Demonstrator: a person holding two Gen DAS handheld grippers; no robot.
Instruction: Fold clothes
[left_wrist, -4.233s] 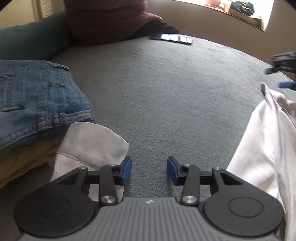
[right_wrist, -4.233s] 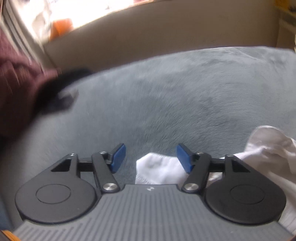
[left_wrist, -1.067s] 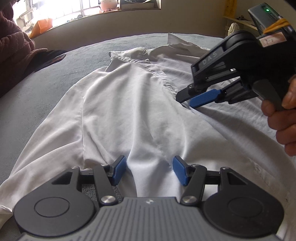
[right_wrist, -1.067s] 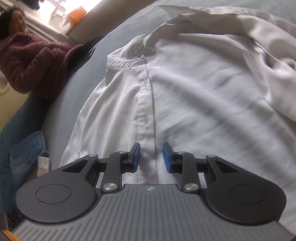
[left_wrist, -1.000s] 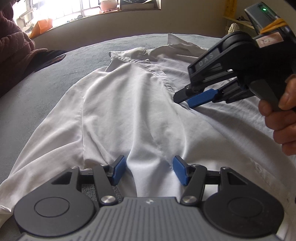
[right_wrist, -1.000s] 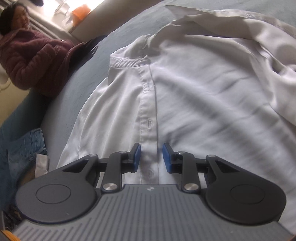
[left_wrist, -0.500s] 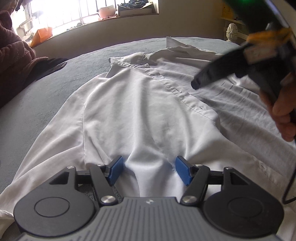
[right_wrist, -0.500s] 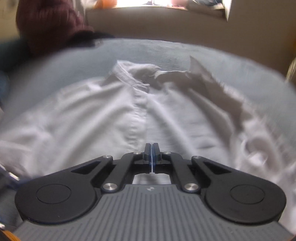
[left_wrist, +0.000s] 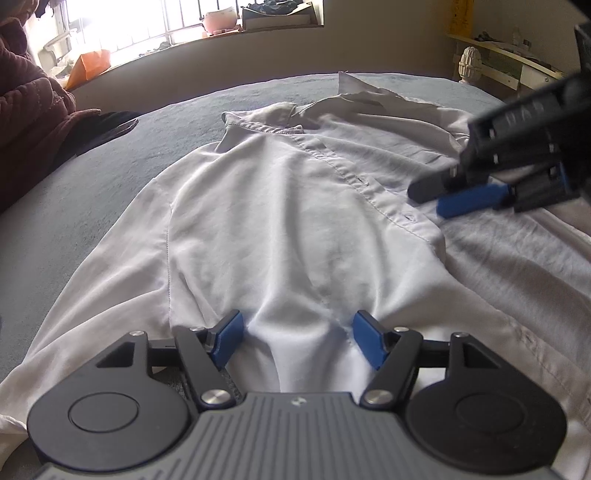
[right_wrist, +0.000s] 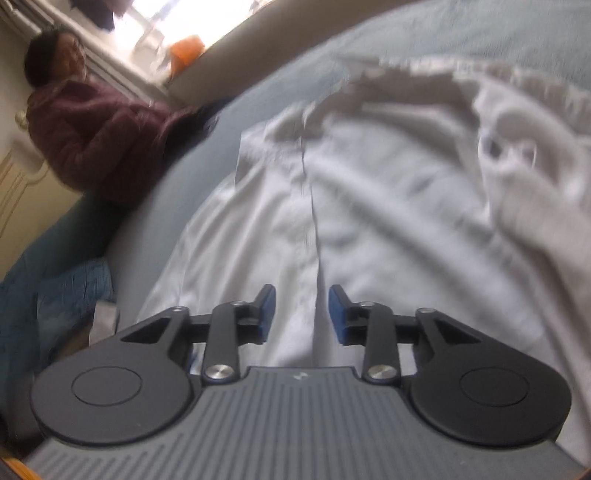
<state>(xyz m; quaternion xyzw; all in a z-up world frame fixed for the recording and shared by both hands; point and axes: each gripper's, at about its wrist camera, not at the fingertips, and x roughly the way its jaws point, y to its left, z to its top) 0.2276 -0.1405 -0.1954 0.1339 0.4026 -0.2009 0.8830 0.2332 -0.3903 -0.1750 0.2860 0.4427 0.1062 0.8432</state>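
Grey-blue bed (left_wrist: 155, 147): carries all below. White button-up shirt (left_wrist: 288, 221): spread front-up across the middle of the bed, collar toward the far edge, placket running lengthwise, right side rumpled. Left gripper (left_wrist: 297, 343): fingers spread wide, a raised ridge of shirt hem between the blue pads. Right gripper (right_wrist: 301, 314): part-open, straddling the placket near the hem, gripping nothing. Folded jeans (right_wrist: 70, 291): at the left edge, blurred.
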